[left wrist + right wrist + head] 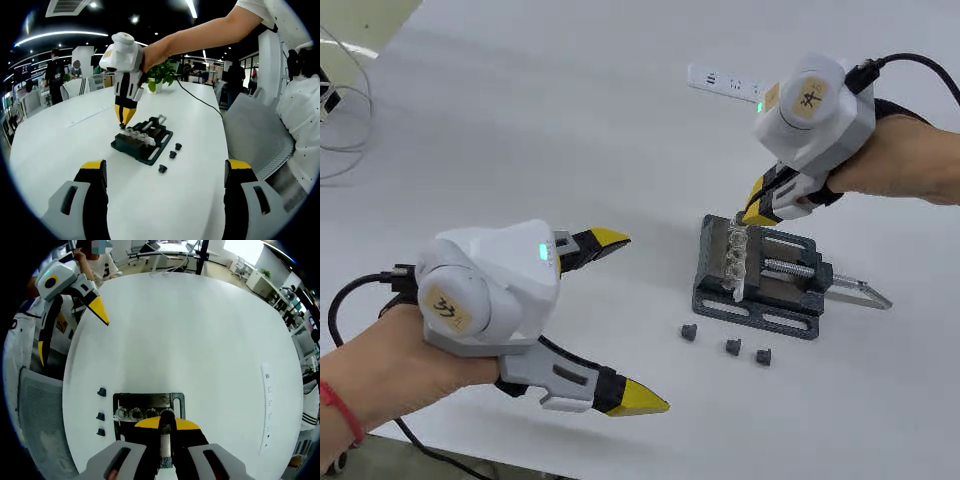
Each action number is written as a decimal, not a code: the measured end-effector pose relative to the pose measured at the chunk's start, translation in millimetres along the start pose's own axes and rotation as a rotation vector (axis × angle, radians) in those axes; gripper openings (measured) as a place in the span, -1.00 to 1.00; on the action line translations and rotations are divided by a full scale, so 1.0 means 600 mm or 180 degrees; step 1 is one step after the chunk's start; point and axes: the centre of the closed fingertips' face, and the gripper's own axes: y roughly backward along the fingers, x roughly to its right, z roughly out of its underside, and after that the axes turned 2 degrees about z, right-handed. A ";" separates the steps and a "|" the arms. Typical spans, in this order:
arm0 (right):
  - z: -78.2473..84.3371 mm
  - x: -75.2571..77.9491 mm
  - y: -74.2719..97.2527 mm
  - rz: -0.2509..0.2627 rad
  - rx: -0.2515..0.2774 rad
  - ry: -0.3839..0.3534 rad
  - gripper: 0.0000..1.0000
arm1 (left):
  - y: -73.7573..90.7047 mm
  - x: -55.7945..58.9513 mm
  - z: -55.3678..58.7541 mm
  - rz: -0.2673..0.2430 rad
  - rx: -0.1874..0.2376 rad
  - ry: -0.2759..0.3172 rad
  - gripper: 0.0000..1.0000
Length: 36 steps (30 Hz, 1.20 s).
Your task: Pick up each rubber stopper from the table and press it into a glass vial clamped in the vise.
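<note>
The left gripper [625, 318] sat lowest and nearest in the head view. It was a smooth white plastic shell with black arms ending in pointed yellow tips, and its jaws were spread wide apart with nothing between them.

Past it, toward the lower right of that frame, three small dark grey rubber stoppers [732, 347] lay loose in a short slanting line on the table. Each was a stubby plug, and they lay apart from one another and just beside the vise.

The dark grey cast-metal vise [775, 312] stood flat on the table. Its threaded steel screw [790, 268] ran toward the right edge of the frame and ended in a thin bar handle [860, 290].

A row of clear glass vials [736, 256] stood upright, mouths up, clamped between the vise's faces. The row's long axis ran up and down the frame, crosswise to the screw.

The right gripper [752, 216] pointed steeply down at the upper end of that row. Its yellow tips were closed together on a fourth dark stopper [167, 415], which was at the mouth of the end vial. How deep the stopper sat could not be told.

The round table [570, 130] was matt white and smooth. A flat white plastic strip [725, 84] lay on it near the top of the frame.

Farther off, the left gripper view showed a grey mesh chair [255, 135] at right, a green potted plant [161, 75] beyond the table's far edge, and long ceiling light strips [191, 7] in an open office.
</note>
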 end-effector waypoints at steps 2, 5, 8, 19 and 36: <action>0.003 -0.002 0.005 0.0024 0.0034 -0.0025 -0.95 | 0.000 0.002 -0.001 0.0003 -0.0004 0.0001 0.95; 0.005 -0.002 0.014 0.0081 0.0131 -0.0100 -0.88 | 0.000 0.004 -0.003 0.0007 -0.0002 0.0002 0.95; 0.006 -0.002 0.028 0.0131 0.0258 -0.0187 -0.88 | 0.000 0.006 0.000 0.0017 -0.0021 -0.0009 0.95; 0.014 -0.031 0.095 0.0343 0.0903 -0.0573 -0.64 | 0.002 0.013 -0.003 0.0045 -0.0046 -0.0044 0.94; 0.067 -0.137 0.138 0.0427 0.1516 -0.0935 -0.32 | -0.001 0.029 -0.008 0.0113 -0.0113 -0.0098 0.93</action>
